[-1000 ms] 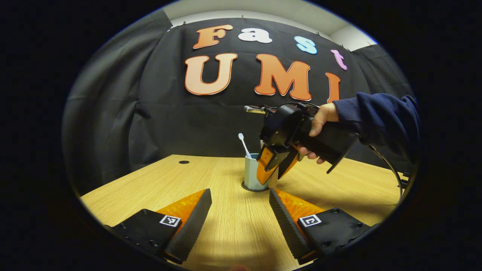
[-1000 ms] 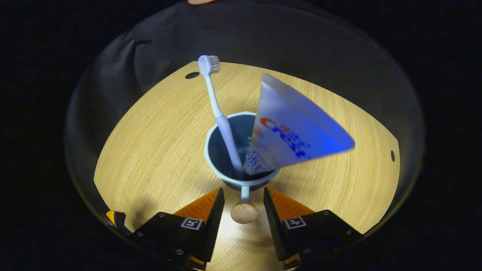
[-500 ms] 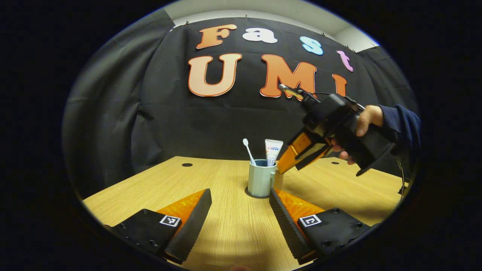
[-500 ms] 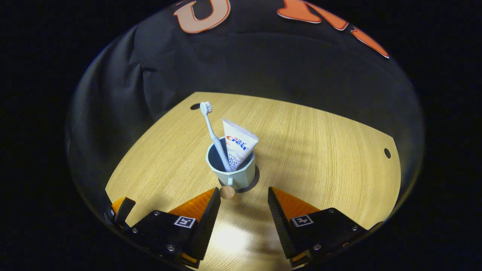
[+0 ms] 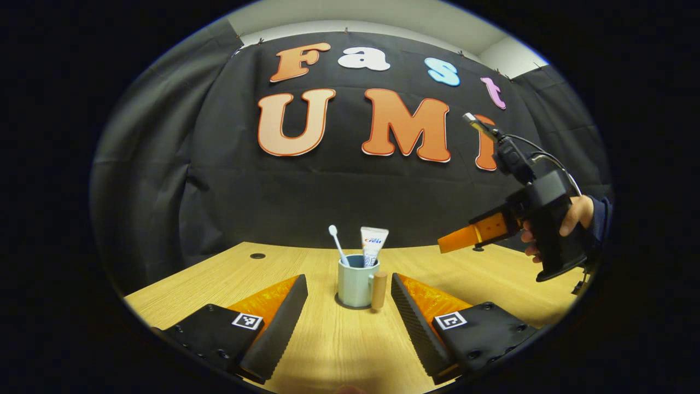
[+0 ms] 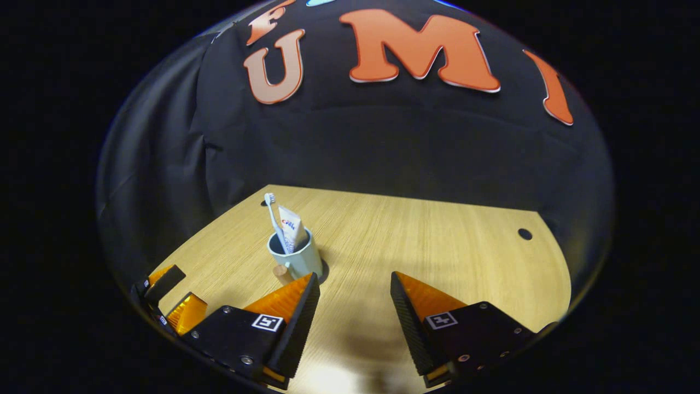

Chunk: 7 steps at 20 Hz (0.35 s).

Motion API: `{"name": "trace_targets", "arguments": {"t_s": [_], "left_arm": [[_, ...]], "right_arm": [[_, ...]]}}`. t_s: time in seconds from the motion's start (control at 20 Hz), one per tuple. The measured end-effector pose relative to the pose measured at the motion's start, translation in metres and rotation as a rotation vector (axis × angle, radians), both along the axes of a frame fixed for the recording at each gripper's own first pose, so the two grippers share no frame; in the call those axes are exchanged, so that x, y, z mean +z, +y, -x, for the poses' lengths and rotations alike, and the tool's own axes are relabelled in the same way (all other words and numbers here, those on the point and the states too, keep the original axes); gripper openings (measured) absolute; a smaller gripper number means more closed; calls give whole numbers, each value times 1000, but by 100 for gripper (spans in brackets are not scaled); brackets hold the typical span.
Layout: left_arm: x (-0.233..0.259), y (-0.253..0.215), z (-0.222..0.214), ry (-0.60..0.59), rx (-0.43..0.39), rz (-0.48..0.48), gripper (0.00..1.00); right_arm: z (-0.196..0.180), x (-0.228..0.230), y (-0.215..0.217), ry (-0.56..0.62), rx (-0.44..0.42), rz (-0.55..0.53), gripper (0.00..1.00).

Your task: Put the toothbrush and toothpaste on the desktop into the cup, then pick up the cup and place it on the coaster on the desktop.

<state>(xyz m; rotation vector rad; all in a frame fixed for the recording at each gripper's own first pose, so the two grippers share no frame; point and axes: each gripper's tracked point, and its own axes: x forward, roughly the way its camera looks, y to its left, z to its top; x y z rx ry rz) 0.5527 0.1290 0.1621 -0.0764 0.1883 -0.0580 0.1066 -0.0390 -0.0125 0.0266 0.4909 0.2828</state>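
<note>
So here we've got the cup (image 5: 354,284) sitting upright on the wooden desk (image 5: 328,350), right on top of a dark round coaster (image 5: 350,304) whose edge peeks out under its base. The toothbrush (image 5: 337,244) and the toothpaste (image 5: 372,245) are both standing in the cup, brush leaning left with its head up, tube upright just beside it. The cup's handle has a little wooden knob (image 5: 378,290) pointing toward us in the left gripper view.

Our left tool (image 5: 349,307) hangs low over the desk with its fingers spread wide and nothing between them; the cup is farther back, seen in the gap but not touched.

Our right tool (image 6: 354,306) is also spread wide and holding nothing. From the right gripper view the cup (image 6: 295,256) is off to the left, near the left finger's tip but apart from it, and the coaster (image 6: 324,270) shows as a dark sliver at the cup's base. The toothbrush (image 6: 273,219) and toothpaste (image 6: 291,227) stick out of the top there too.

In the left gripper view the right tool (image 5: 459,239) is up in the air on the right side, well apart from the cup, held by a hand (image 5: 569,219) in a dark blue sleeve (image 5: 599,216), a cable running off its top

A small dark hole (image 6: 525,234) sits in the desk near the far right corner
</note>
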Motion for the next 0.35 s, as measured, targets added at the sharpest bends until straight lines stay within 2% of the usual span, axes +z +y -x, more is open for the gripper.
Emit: {"name": "trace_targets", "arguments": {"t_s": [0.15,0.35], "left_arm": [[17,-18,-9,-21,-17,2,98],[31,-46,-12,-54,-50,10,98]], "right_arm": [[14,15,-28,-116,-34,12,80],[37,3,-45,-203,-27,32,85]]}}
